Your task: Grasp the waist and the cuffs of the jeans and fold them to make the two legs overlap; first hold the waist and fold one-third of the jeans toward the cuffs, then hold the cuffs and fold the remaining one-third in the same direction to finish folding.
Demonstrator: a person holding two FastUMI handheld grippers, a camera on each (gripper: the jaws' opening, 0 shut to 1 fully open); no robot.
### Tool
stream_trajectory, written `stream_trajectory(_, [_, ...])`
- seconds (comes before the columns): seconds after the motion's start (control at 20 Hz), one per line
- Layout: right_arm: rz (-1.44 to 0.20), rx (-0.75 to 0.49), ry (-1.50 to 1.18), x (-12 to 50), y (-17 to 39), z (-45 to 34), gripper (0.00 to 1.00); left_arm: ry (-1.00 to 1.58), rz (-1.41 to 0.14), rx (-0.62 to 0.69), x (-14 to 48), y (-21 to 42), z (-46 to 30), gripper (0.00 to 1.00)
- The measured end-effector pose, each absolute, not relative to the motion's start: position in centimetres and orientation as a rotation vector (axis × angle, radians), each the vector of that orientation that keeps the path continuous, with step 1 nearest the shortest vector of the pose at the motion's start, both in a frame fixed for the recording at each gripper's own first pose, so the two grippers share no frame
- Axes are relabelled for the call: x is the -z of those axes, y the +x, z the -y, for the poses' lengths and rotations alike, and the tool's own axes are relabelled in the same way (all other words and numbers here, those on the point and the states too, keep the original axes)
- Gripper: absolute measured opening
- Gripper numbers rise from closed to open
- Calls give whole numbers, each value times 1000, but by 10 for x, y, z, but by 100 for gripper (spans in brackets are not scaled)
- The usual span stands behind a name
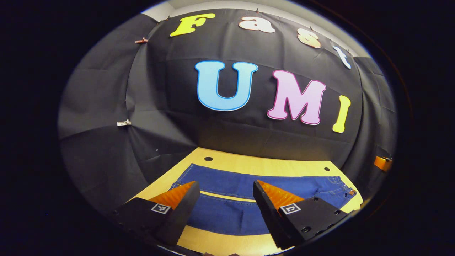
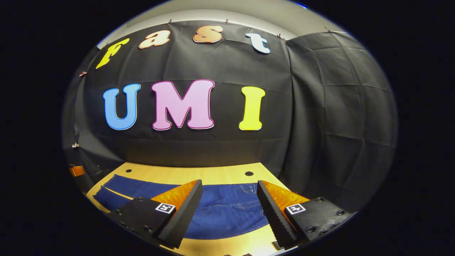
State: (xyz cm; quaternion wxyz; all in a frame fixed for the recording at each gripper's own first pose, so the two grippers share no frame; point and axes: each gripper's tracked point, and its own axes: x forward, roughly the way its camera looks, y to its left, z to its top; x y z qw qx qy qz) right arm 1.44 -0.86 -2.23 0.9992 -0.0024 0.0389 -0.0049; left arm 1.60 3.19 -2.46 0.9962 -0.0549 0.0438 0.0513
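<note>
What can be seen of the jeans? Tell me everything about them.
The jeans are dark blue denim, spread flat and unfolded on the light wooden table. The two legs lie side by side with a thin strip of table between them. In the left gripper view the cuffs lie at the left and the waist, with pocket stitching, at the right. Both grippers hover open above them; nothing grips the cloth.

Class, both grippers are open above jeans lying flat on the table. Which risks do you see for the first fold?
1. The jeans lie with both legs spread apart; uneven grasps at waist and cuffs may leave the legs misaligned.
2. The right gripper hovers over the waist, where its fingers may pinch only the top layer.
3. The left gripper hangs mid-leg, away from the cuffs.
</note>
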Motion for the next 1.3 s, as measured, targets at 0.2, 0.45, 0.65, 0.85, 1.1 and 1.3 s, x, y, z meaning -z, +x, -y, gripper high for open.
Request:
stream_trajectory(0.2, [-122,50,-17,36,25,24,97,-156,-142,-156,44,20,-55,96])
stream_trajectory(0.45, [-355,139,26,95,41,62,97,-237,-237,-258,80,22,-105,92])
stream_trajectory(0.65, [-439,171,32,127,57,87,96,-323,-342,-365,130,29,-150,96])
stream_trajectory(0.85, [-611,189,100,182,70,103,96,-410,-449,-452,177,32,-179,96])
stream_trajectory(1.1, [-753,299,327,235,83,128,99,-659,-543,-539,228,41,-206,96])
stream_trajectory(1.3, [-818,357,426,267,95,148,99,-758,-587,-579,250,51,-221,96])
